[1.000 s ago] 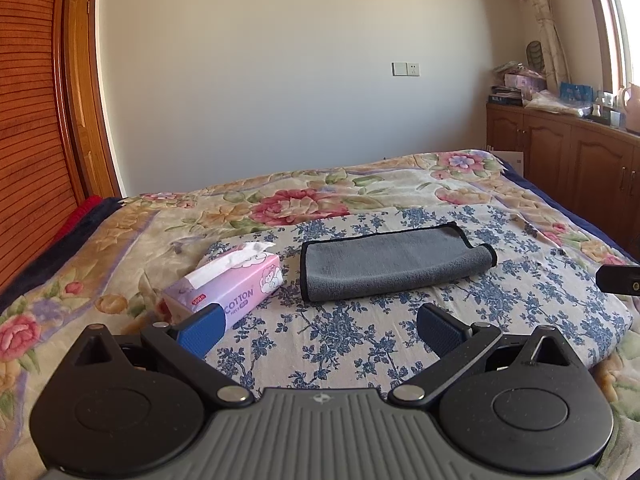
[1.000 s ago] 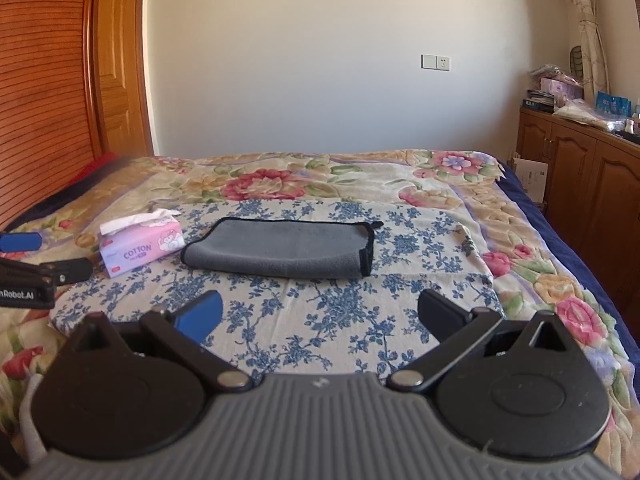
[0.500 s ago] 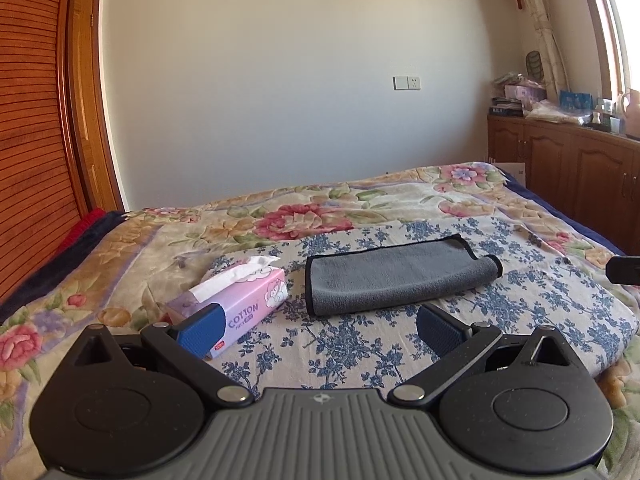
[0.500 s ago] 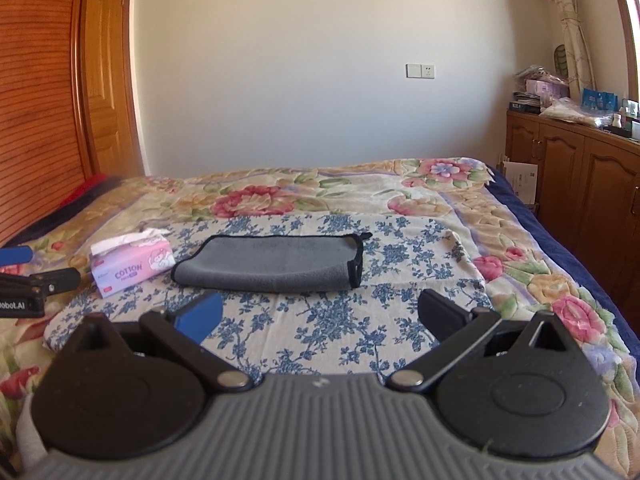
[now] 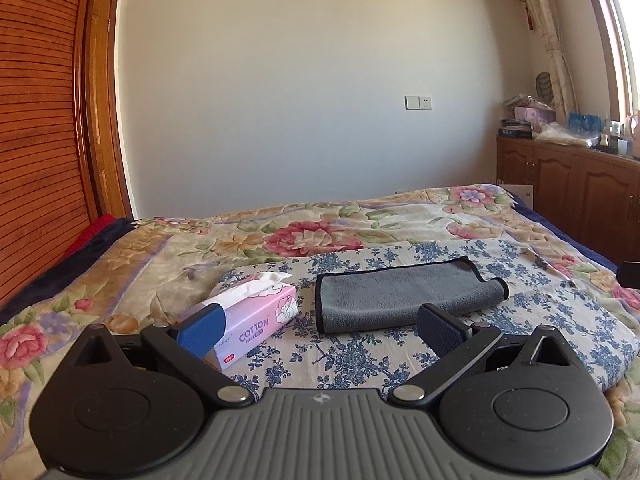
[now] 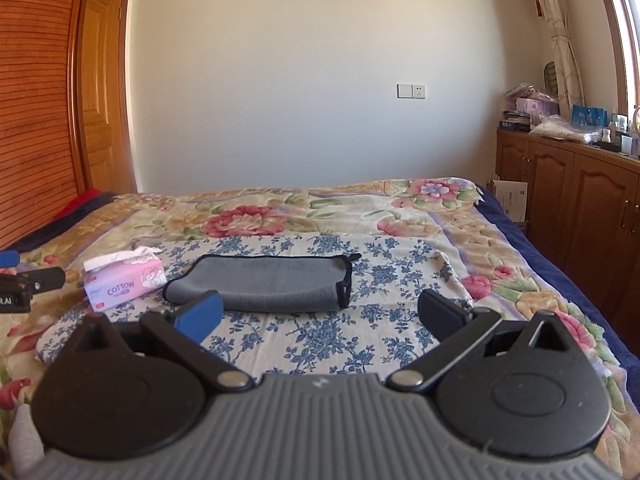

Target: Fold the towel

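Observation:
A grey towel (image 5: 404, 294) with black trim lies folded into a long strip on a blue-flowered cloth (image 5: 352, 356) on the bed; it also shows in the right wrist view (image 6: 268, 284). My left gripper (image 5: 318, 330) is open and empty, held back from the towel's near edge. My right gripper (image 6: 318, 316) is open and empty, also short of the towel. The left gripper's tip shows at the left edge of the right wrist view (image 6: 24, 284).
A pink tissue box (image 5: 252, 320) marked COTTON stands just left of the towel, also in the right wrist view (image 6: 124, 282). The bed has a floral quilt (image 5: 320, 232). Wooden cabinets (image 6: 572, 208) line the right wall. A wooden wardrobe (image 5: 36, 128) stands at the left.
Both grippers have drawn back and tilted up, so the towel and tissue box sit lower and smaller in both views. The towel has not moved. Both grippers stay open.

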`<state>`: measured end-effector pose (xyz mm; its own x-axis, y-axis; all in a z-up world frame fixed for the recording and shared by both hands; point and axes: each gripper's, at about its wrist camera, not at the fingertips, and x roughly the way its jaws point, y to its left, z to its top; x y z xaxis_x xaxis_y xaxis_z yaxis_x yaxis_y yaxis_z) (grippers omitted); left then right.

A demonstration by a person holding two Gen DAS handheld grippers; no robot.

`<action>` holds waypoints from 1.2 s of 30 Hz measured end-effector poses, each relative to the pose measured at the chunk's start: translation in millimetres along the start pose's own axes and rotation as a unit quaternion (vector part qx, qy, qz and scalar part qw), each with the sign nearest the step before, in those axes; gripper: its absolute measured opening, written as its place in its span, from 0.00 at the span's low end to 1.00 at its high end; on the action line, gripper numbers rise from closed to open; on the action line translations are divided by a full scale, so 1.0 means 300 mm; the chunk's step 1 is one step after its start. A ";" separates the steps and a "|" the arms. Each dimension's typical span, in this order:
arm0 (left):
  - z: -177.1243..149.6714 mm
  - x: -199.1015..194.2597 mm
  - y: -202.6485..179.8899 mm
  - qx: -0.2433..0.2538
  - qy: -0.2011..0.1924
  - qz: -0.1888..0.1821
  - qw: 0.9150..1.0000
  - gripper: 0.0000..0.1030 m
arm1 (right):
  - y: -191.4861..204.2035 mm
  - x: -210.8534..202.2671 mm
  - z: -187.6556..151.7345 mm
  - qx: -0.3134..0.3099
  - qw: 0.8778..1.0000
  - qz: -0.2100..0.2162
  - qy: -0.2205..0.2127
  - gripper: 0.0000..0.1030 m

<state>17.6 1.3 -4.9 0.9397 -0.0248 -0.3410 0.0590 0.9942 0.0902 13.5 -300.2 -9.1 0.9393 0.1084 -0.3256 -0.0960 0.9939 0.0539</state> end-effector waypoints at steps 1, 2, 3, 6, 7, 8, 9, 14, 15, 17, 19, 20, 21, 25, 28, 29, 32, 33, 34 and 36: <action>0.000 -0.002 0.000 -0.001 -0.001 0.000 1.000 1.00 | -0.001 -0.001 0.000 -0.001 1.000 0.000 -0.001 1.00; 0.000 -0.004 -0.001 -0.001 -0.003 0.000 1.000 1.00 | 0.000 -0.001 -0.001 -0.002 1.000 -0.002 -0.003 1.00; 0.001 -0.005 -0.001 0.000 -0.005 0.001 1.000 1.00 | 0.000 -0.001 -0.001 -0.003 1.000 -0.003 -0.004 1.00; 0.002 -0.011 -0.002 0.001 -0.010 0.005 1.000 1.00 | 0.001 -0.001 -0.002 -0.003 1.000 -0.004 -0.005 1.00; 0.001 -0.012 -0.003 0.001 -0.011 0.006 1.000 1.00 | 0.002 -0.001 -0.001 -0.004 1.000 -0.004 -0.006 1.00; 0.001 -0.013 -0.003 0.001 -0.012 0.007 1.000 1.00 | 0.004 -0.002 -0.001 -0.004 1.000 -0.005 -0.008 1.00; 0.001 -0.015 -0.004 0.002 -0.013 0.006 1.000 1.00 | 0.004 -0.004 0.000 -0.006 1.000 -0.006 -0.011 1.00; -0.001 -0.023 -0.004 0.004 -0.019 0.007 1.000 1.00 | 0.000 -0.013 0.005 -0.006 1.000 -0.008 -0.021 1.00; 0.000 -0.022 -0.005 0.004 -0.019 0.007 1.000 1.00 | -0.001 -0.014 0.005 -0.007 1.000 -0.008 -0.023 1.00; 0.000 -0.023 -0.005 0.004 -0.020 0.007 1.000 1.00 | 0.001 -0.015 0.005 -0.009 1.000 -0.009 -0.025 1.00; -0.001 -0.023 -0.006 0.004 -0.019 0.007 1.000 1.00 | 0.003 -0.016 0.006 -0.012 1.000 -0.009 -0.027 1.00; -0.001 -0.023 -0.005 0.004 -0.019 0.007 1.000 1.00 | 0.004 -0.016 0.006 -0.014 0.999 -0.009 -0.029 1.00; -0.001 -0.023 -0.005 0.004 -0.018 0.007 1.000 1.00 | 0.006 -0.017 0.006 -0.015 0.999 -0.010 -0.030 1.00; 0.000 -0.026 -0.007 0.006 -0.017 0.006 1.000 1.00 | 0.007 -0.018 0.006 -0.016 0.999 -0.010 -0.031 1.00; 0.000 -0.026 -0.006 0.006 -0.017 0.006 1.000 1.00 | 0.006 -0.019 0.007 -0.015 0.999 -0.010 -0.031 1.00; 0.000 -0.025 -0.006 0.005 -0.016 0.006 1.000 1.00 | 0.006 -0.019 0.007 -0.015 0.999 -0.010 -0.031 1.00; 0.000 -0.025 -0.007 0.005 -0.017 0.006 1.000 1.00 | 0.006 -0.019 0.007 -0.016 0.999 -0.010 -0.031 1.00; 0.000 -0.025 -0.007 0.005 -0.016 0.006 1.000 1.00 | 0.006 -0.019 0.007 -0.016 0.999 -0.010 -0.031 1.00; 0.000 -0.025 -0.007 0.005 -0.016 0.006 1.000 1.00 | 0.006 -0.019 0.007 -0.016 0.999 -0.010 -0.031 1.00; 0.000 -0.026 -0.007 0.005 -0.016 0.006 1.000 1.00 | 0.007 -0.019 0.007 -0.016 0.999 -0.010 -0.031 1.00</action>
<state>10.2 -0.6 -2.4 0.9509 -0.0157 -0.3092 0.0503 0.9933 0.1042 8.7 -298.8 -5.2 0.9595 0.0877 -0.2676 -0.0863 0.9961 0.0169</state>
